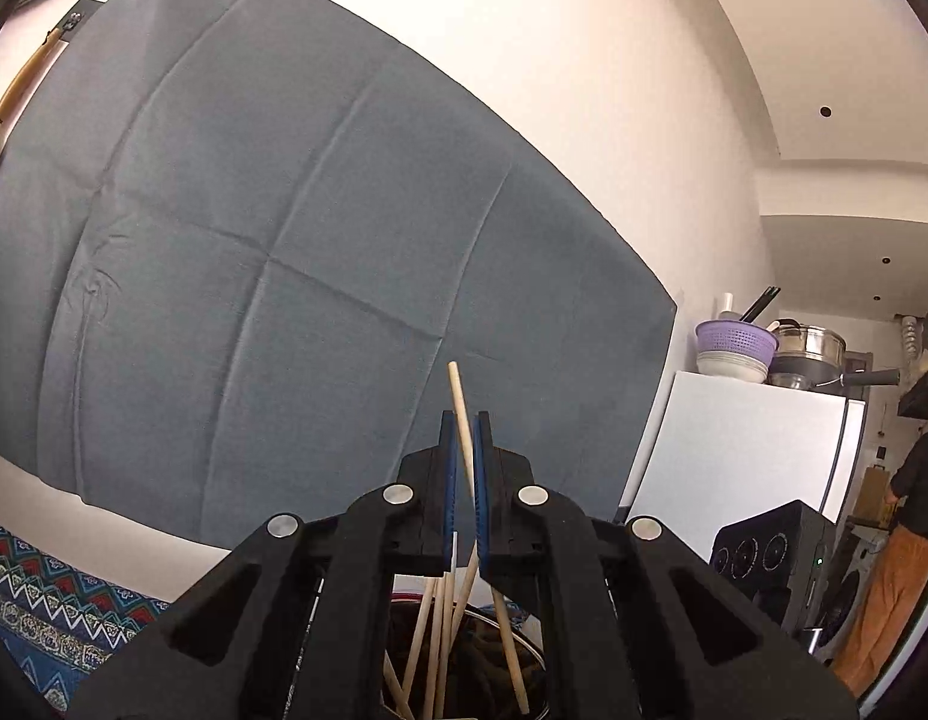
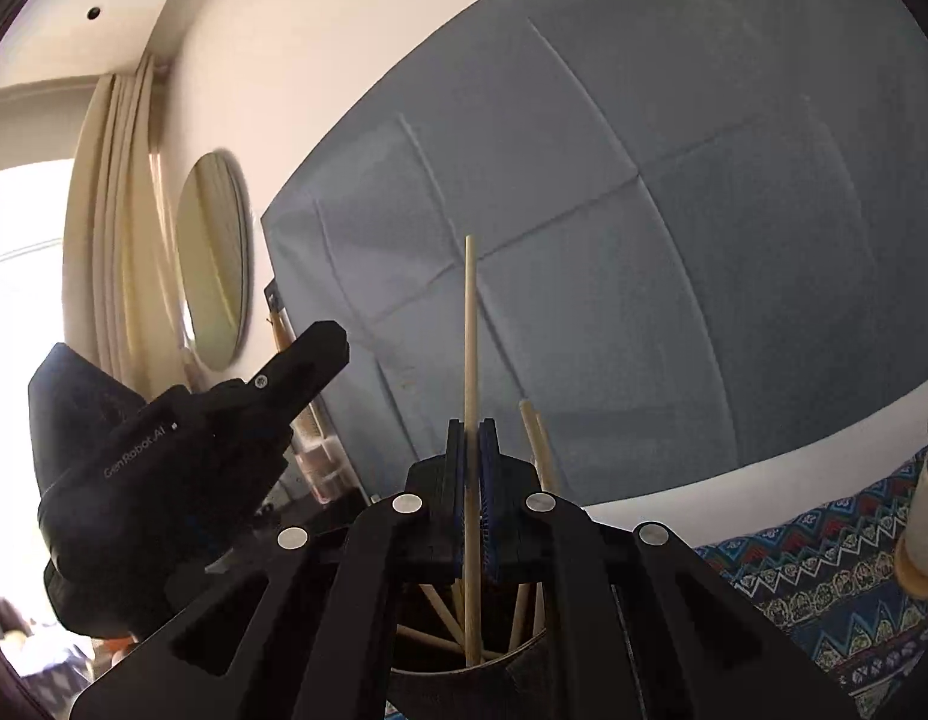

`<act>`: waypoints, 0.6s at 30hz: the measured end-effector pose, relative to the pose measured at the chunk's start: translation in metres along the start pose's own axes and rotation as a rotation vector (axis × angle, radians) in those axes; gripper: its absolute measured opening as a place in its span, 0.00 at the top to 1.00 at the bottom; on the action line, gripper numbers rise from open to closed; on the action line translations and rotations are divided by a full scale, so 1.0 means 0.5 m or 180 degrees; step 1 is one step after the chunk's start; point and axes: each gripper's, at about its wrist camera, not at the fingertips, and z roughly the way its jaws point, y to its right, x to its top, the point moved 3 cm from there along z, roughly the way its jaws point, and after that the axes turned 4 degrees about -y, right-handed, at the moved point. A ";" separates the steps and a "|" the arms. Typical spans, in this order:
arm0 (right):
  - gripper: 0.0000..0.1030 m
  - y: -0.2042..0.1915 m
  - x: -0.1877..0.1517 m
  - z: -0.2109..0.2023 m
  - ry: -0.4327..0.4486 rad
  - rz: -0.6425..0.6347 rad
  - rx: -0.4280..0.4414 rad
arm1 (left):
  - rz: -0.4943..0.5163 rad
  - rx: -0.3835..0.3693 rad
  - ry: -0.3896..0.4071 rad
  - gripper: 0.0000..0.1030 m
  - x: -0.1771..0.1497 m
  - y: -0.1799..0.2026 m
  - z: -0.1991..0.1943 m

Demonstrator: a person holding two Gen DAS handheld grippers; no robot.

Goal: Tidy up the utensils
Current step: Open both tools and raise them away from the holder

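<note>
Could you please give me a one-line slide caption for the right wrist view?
Right gripper shut on a chopstick above a holder of chopsticks, left gripper alongside.

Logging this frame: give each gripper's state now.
Left gripper: shut on a pale wooden chopstick.
Right gripper: shut on a long pale wooden chopstick.

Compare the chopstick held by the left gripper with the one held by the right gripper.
The left gripper holds its chopstick tilted; little shows above its fingers. The right gripper holds its chopstick nearly upright, far more showing above. Both are pale wood, clamped above a holder of chopsticks.
</note>
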 end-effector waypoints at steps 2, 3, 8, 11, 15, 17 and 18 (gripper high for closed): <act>0.95 0.001 -0.008 0.008 -0.0073 -0.0009 0.0007 | -0.0009 0.0024 0.0023 0.95 0.005 -0.004 -0.005; 0.95 0.001 -0.011 0.010 -0.0068 -0.0032 -0.0004 | -0.0016 0.0027 0.0032 0.95 0.008 -0.007 -0.007; 0.93 -0.005 -0.023 0.015 -0.0108 -0.0122 0.0064 | -0.0080 0.0125 0.0051 0.89 0.027 -0.031 -0.020; 0.93 -0.012 -0.028 0.015 -0.0117 -0.0214 0.0099 | -0.0168 0.0195 0.0083 0.84 0.041 -0.055 -0.033; 0.93 -0.021 -0.035 0.007 -0.0130 -0.0270 0.0151 | -0.0280 0.0286 0.0075 0.63 0.056 -0.087 -0.045; 0.92 -0.025 -0.036 0.005 -0.0136 -0.0310 0.0152 | -0.0316 0.0328 0.0050 0.54 0.061 -0.100 -0.047; 0.92 -0.028 -0.035 0.001 -0.0129 -0.0328 0.0157 | -0.0331 0.0367 0.0045 0.49 0.062 -0.107 -0.049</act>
